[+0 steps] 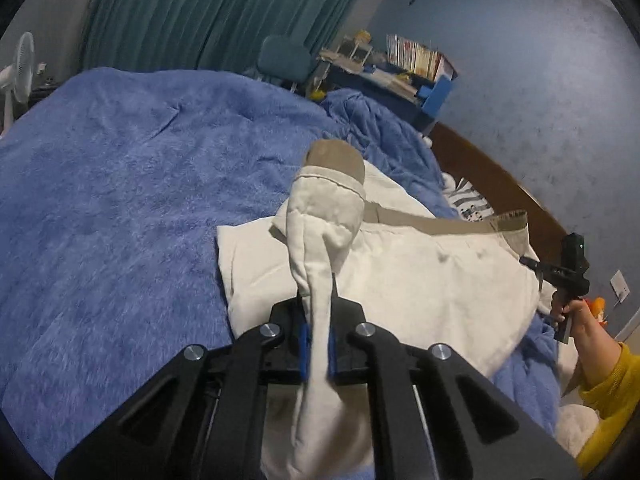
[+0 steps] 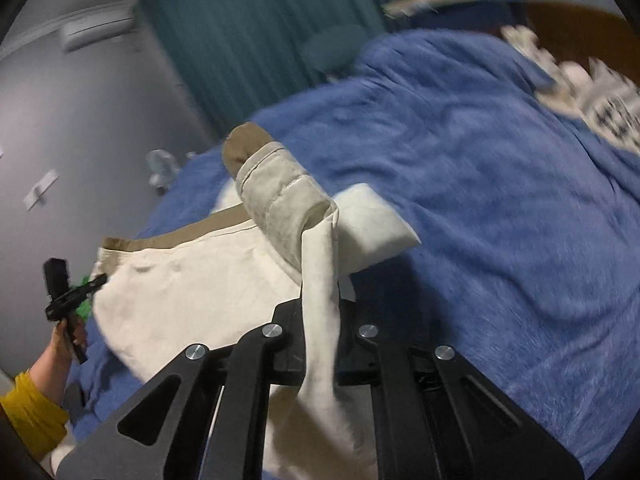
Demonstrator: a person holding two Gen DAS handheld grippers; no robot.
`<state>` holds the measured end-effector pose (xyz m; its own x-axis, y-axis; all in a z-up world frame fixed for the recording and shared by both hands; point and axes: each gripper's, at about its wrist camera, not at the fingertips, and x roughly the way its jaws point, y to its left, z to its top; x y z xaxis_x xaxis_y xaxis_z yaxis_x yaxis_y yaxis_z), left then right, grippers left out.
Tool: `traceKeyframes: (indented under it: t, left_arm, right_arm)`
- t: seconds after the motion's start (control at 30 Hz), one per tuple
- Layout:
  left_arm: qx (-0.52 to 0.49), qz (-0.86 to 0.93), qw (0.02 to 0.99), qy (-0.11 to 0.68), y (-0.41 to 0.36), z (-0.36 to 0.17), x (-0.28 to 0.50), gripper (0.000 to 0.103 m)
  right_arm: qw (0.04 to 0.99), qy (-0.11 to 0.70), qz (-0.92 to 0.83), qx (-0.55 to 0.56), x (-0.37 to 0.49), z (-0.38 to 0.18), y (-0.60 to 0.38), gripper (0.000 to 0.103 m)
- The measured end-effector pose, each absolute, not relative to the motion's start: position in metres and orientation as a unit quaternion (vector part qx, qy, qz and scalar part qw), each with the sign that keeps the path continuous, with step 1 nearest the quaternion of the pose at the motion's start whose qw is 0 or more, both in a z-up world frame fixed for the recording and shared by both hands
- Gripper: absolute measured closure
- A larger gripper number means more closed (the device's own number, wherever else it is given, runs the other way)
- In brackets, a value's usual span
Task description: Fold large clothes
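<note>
Cream trousers [image 1: 420, 280] with a tan waistband lie spread on the blue fleece blanket [image 1: 120, 200] that covers the bed, toward the side of the blanket nearest the wooden headboard [image 1: 492, 176]. Beyond the blanket hang teal curtains [image 1: 208, 12], and a cluttered desk [image 1: 384, 76] stands beside them at the blanket's far corner. A white fan [image 1: 18, 72] stands off the blanket's far left edge. Above the blanket, the left gripper [image 1: 318, 344] is clamped tight on a bunched corner of the trousers, lifting it so the fabric rises in a hump past the fingertips. The right gripper [image 2: 320, 344] is likewise closed on a raised fold of the same trousers, at the other end of the waistband. Each is held by a hand [image 1: 572, 312] in a yellow sleeve [image 1: 612, 392].
</note>
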<state>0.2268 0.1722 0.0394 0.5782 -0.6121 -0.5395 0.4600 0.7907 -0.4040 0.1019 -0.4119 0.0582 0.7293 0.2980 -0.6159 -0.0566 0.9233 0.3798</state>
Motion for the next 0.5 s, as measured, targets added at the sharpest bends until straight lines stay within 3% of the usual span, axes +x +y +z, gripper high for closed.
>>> traceKeyframes:
  t: [0.1,0.37,0.5]
  left_arm:
    - [-0.060,-0.285,0.885,0.362,0.150,0.034,0.260,0.091]
    - [0.022,-0.209,0.875,0.437,0.120,-0.031,0.332,0.090]
    - [-0.006,-0.187,0.865,0.465,0.134,-0.061,0.348,0.089]
  right_arm:
    - [0.904,0.379,0.070,0.186,0.111,0.037,-0.426,0.095]
    - [0.894,0.423,0.030,0.147,0.131,-0.001,-0.437,0.089]
    - [0.882,0.446,0.034,0.147,0.143,-0.022,-0.444,0.079]
